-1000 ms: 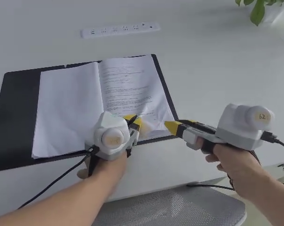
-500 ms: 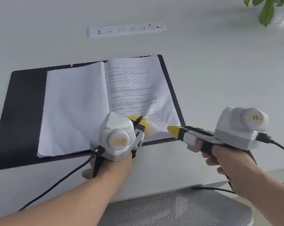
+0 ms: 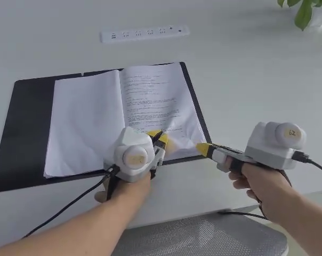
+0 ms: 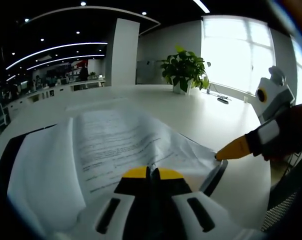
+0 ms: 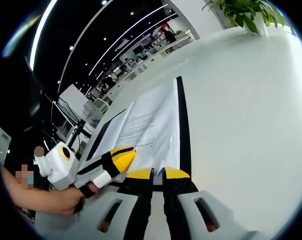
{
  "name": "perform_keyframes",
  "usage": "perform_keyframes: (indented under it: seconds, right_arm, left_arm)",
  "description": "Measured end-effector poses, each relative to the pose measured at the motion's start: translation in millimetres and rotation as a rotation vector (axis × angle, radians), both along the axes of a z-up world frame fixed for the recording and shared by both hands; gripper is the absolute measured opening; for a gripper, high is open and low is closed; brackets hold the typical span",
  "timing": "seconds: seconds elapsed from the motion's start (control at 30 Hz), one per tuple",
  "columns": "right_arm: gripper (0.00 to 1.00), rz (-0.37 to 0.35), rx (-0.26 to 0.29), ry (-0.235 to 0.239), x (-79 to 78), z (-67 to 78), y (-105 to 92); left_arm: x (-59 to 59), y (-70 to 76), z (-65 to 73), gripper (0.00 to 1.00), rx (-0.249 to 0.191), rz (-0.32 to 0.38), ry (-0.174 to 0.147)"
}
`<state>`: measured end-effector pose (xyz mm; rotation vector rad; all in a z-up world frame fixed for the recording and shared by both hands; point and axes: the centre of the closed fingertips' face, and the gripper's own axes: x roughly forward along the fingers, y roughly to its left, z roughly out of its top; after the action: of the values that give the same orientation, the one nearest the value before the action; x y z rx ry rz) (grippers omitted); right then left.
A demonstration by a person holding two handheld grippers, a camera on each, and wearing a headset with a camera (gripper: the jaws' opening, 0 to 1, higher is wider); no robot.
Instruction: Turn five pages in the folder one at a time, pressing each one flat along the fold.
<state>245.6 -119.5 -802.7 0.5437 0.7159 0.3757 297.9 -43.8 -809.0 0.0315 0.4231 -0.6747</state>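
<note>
A black folder [image 3: 27, 133] lies open on the white table. A blank sheet [image 3: 83, 122] covers its left half and a printed page [image 3: 150, 101] its right half. My left gripper [image 3: 159, 138] is at the printed page's lower edge, shut on the page [image 4: 121, 140], which bulges up over its yellow tips [image 4: 150, 172]. My right gripper [image 3: 202, 148] hovers shut just off the folder's lower right corner, with nothing between its fingers [image 5: 157, 173]. The left gripper [image 5: 123, 156] sits close to its left, by the page [image 5: 151, 120].
A white power strip [image 3: 145, 33] lies beyond the folder. A potted plant [image 3: 305, 10] stands at the far right corner. A grey chair seat [image 3: 198, 237] sits below the table's near edge. Bare white table surrounds the folder.
My right gripper has drawn a little to the right, away from the folder's corner. The left gripper stays shut on the page's lower edge.
</note>
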Motion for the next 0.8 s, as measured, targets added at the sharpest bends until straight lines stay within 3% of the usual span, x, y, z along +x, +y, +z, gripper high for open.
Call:
perform_keyframes:
  seconds: [0.27, 0.43, 0.5, 0.63, 0.7, 0.8]
  right_arm:
    - [0.0, -0.01, -0.018, -0.02, 0.6, 1.3, -0.2]
    - [0.0, -0.034, -0.012, -0.027, 0.8, 2.4, -4.0]
    - [0.0, -0.039, -0.013, -0.034, 0.8, 4.0, -4.2]
    - [0.0, -0.05, 0.006, -0.06, 0.3, 16.1, -1.6]
    - [0.0, -0.045, 0.007, -0.073, 0.4, 21.4, -0.3]
    - [0.0, -0.042, 0.026, -0.095, 0.9, 31.8, 2.1]
  left_arm:
    - [-0.4, -0.4, 1.6, 0.05, 0.0, -0.01, 0.022]
    - [-6.8, 1.1, 4.3, 0.09, -0.027, -0.036, 0.085]
    - [-11.4, 2.4, 6.1, 0.15, -0.014, -0.061, 0.099]
    - [-18.3, 15.9, 10.4, 0.21, 0.022, -0.07, 0.106]
    - [-22.0, 25.4, 15.3, 0.22, 0.046, -0.089, 0.095]
    - [-24.3, 39.1, 26.4, 0.23, 0.046, -0.094, 0.081]
